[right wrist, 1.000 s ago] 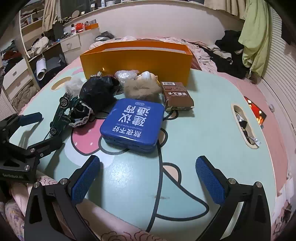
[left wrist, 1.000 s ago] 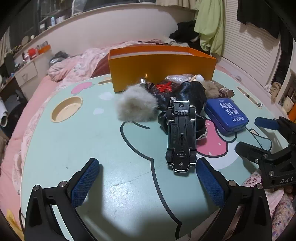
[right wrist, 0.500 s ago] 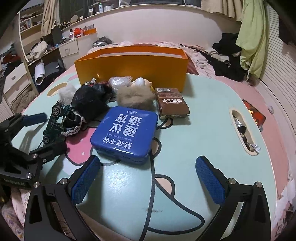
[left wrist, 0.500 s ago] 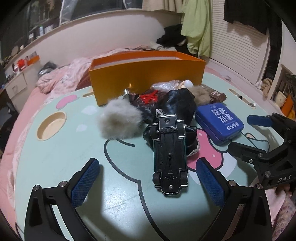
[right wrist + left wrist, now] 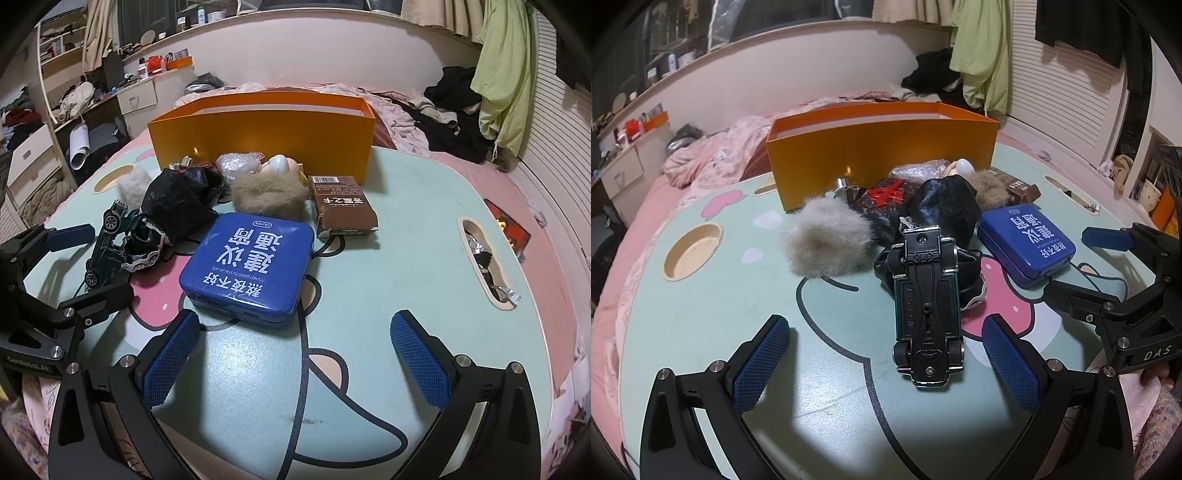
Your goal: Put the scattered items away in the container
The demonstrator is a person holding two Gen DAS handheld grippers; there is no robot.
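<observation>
Lying wheels-up on the surface [image 5: 701,314], the toy car [image 5: 927,310] sits between the spread fingers of the left gripper [image 5: 886,365]. Nearby, the right gripper [image 5: 295,354] gapes before the blue tin [image 5: 247,266]; the orange box [image 5: 882,147] stands behind.

Bare desk [image 5: 713,317] left of the upturned toy car [image 5: 928,306]; crowded on its far side by black bag [image 5: 945,210] and grey fluff [image 5: 827,240]. Open desk right of blue tin [image 5: 247,266]; clutter packed before orange box [image 5: 262,133].
</observation>
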